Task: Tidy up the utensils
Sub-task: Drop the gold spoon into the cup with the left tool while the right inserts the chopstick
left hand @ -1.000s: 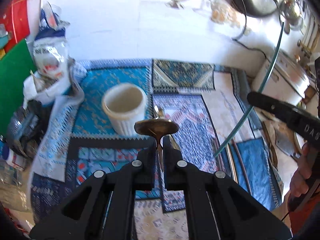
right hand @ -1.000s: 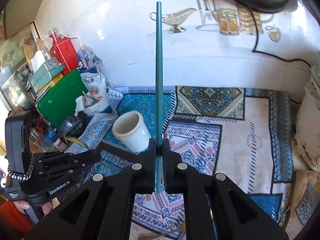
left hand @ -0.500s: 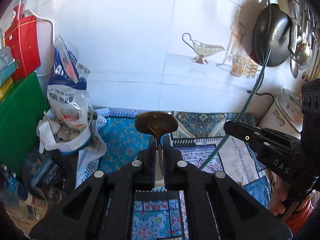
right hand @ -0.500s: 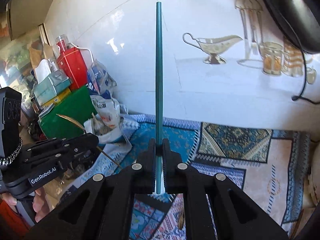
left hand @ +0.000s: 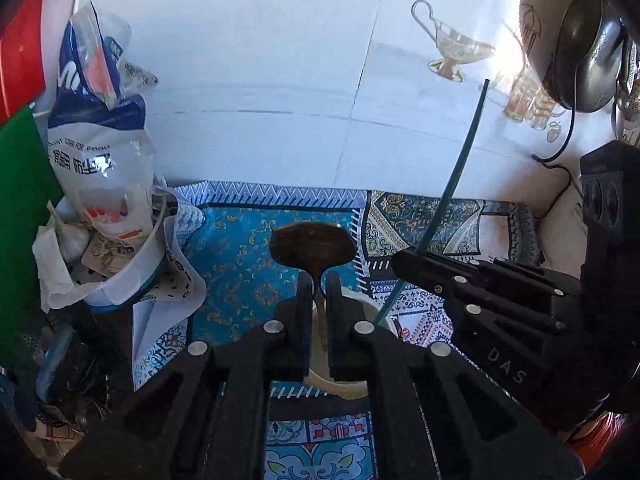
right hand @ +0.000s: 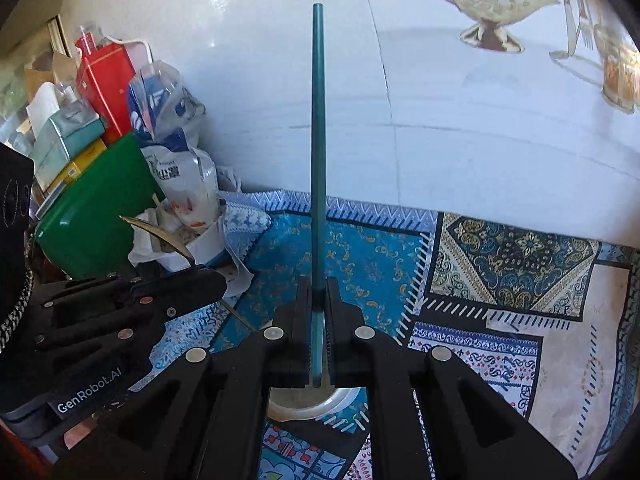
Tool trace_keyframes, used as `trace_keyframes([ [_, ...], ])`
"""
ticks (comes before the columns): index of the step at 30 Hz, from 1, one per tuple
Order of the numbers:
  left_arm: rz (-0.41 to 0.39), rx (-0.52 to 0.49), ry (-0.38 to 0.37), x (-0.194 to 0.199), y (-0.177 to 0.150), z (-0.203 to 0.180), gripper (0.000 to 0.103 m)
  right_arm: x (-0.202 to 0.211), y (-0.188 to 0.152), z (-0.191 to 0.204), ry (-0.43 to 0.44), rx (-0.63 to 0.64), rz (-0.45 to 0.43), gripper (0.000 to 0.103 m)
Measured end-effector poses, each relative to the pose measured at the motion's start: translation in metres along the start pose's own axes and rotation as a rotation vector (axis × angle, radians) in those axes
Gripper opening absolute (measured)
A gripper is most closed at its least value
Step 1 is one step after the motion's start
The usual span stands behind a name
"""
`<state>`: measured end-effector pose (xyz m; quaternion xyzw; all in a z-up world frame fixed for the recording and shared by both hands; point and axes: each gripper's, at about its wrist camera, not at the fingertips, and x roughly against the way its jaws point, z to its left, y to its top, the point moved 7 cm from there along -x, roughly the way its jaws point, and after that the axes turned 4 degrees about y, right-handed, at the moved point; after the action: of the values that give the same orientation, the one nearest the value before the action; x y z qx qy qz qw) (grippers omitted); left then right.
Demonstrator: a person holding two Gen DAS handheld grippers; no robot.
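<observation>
My left gripper (left hand: 319,280) is shut on a brass spoon (left hand: 312,245), bowl end up, right above the white cup (left hand: 380,316), which shows beneath the fingers. My right gripper (right hand: 319,292) is shut on a long teal chopstick (right hand: 319,140) held upright; its lower end hangs over the white cup (right hand: 304,404). The right gripper (left hand: 404,264) with the chopstick (left hand: 460,172) also shows at the right of the left wrist view. The left gripper (right hand: 216,280) with the spoon (right hand: 156,232) shows at the left of the right wrist view.
A patterned blue cloth (left hand: 240,256) covers the counter. A white tiled wall (left hand: 280,80) stands behind. At the left are a plastic bag (left hand: 100,128), a paper-filled tub (left hand: 120,276), a green board (right hand: 92,208) and a red box (right hand: 108,80). A dark pan (left hand: 580,48) hangs at the right.
Both grippers have moved in over the white cup and tilted down a little. The spoon and the chopstick stay gripped, now standing above the cup's mouth.
</observation>
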<state>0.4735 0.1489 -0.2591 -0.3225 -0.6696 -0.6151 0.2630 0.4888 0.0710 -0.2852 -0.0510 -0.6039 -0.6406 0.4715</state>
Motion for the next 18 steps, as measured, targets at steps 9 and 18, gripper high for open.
trace_keyframes([
  [9, 0.095, -0.012, -0.022, -0.039, -0.018, 0.002, 0.004, -0.028, -0.021, -0.005, -0.007, -0.014, 0.098, 0.005],
  [18, 0.121, -0.008, -0.023, -0.043, -0.023, 0.002, 0.005, -0.024, -0.027, -0.006, 0.019, -0.056, 0.139, 0.007],
])
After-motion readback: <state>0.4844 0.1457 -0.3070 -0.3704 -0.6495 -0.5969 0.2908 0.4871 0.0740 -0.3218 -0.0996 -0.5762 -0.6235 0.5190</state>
